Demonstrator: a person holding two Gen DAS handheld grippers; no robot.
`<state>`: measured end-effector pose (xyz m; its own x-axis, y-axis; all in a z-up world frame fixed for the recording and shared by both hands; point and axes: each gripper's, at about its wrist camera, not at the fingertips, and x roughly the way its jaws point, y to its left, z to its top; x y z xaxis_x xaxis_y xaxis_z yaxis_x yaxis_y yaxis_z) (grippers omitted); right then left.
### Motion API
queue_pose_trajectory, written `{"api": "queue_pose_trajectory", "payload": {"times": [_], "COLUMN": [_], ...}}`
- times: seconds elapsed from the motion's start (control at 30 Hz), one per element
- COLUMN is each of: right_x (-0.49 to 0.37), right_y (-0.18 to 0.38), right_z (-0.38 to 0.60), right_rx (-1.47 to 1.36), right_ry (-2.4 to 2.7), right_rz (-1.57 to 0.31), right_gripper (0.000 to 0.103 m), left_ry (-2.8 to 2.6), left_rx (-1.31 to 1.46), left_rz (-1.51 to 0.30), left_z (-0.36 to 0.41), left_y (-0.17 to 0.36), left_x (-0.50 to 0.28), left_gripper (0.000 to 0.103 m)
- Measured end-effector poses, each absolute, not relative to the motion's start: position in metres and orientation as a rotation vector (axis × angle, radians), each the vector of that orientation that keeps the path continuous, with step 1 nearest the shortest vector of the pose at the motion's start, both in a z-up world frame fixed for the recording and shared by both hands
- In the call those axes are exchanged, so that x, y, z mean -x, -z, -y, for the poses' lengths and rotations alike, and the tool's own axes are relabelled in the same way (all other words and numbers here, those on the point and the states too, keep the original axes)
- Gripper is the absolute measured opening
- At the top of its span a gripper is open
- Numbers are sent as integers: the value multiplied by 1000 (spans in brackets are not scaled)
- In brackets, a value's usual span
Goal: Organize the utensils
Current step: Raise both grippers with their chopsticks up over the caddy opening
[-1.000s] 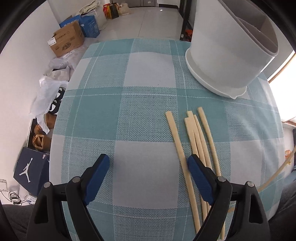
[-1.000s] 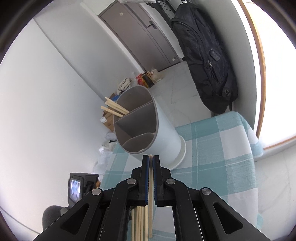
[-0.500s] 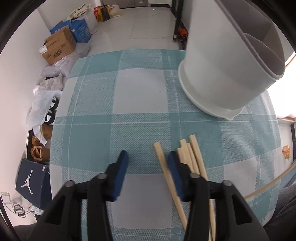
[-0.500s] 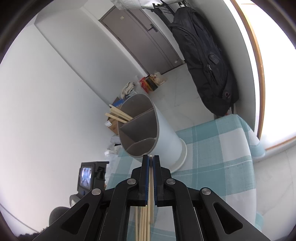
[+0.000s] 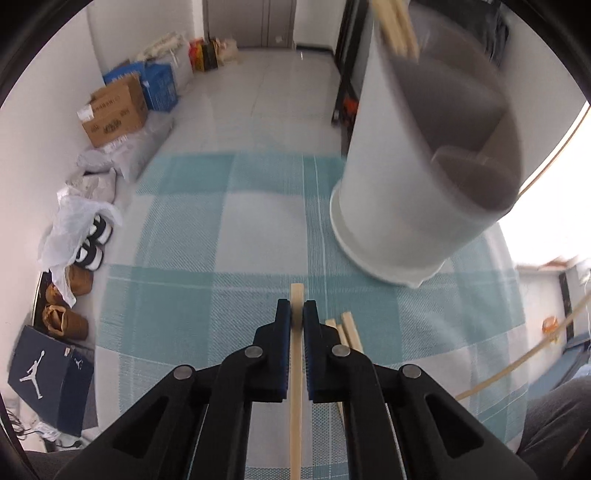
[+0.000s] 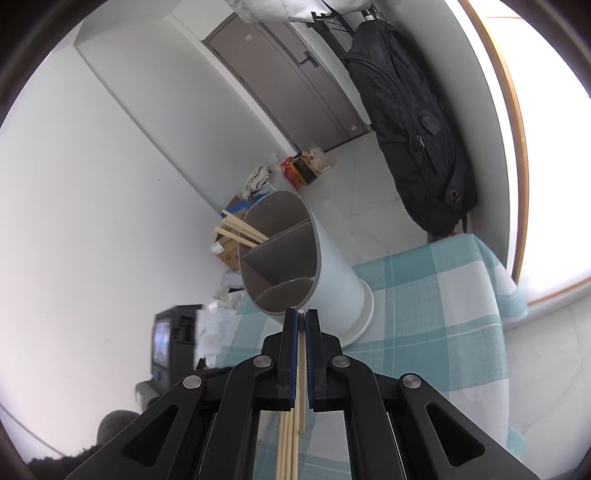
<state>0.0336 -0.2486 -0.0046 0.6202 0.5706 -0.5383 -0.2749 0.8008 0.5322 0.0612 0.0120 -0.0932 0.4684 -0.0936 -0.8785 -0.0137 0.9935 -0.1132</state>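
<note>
My left gripper (image 5: 297, 308) is shut on one pale wooden chopstick (image 5: 296, 387), whose tip sticks out just past the jaws above the checked cloth. Three more chopsticks (image 5: 347, 332) lie on the cloth just right of it. The white divided utensil holder (image 5: 406, 177) stands at the far right and has chopsticks (image 5: 397, 26) in its back compartment. My right gripper (image 6: 301, 314) is shut on a chopstick (image 6: 301, 369) and holds it raised, pointing at the holder (image 6: 328, 273). Loose chopsticks (image 6: 286, 443) show on the table below it.
The table has a teal and white checked cloth (image 5: 221, 258). Boxes (image 5: 114, 110), bags and shoes (image 5: 88, 243) sit on the floor to the left. A black backpack (image 6: 413, 122) hangs by the window. The other gripper's camera unit (image 6: 173, 339) shows at the left.
My left gripper closed from wide open onto one chopstick and moved forward toward the holder. My right gripper stayed shut on its chopstick and rose slightly.
</note>
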Motion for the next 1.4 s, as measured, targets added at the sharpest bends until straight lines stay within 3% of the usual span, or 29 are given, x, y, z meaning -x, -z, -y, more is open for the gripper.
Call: {"api": "queue_pose_trajectory", "payload": {"times": [0.2,0.37,1.0,1.4], "right_x": [-25,-13,6,-7], "right_y": [-1,-7,-32,-85], "right_z": [237,225,204,216], "right_rx": [-362,-317,-202,-219], "right_ry": [-528,-532,-510,-533], "right_rz": [-723,-687,-632,-597], "right_gripper": [3,3,3,3], "left_ry": [76,101,205,222], "left_rx": [191,219,195,285], "left_rz": [-865,-793,-710,-631], "left_z": [-19,-19,-14,-8], "left_y": [48,36,1,-49], "left_x": [-27,-16,0,-24], "left_gripper": [3,3,3,3]}}
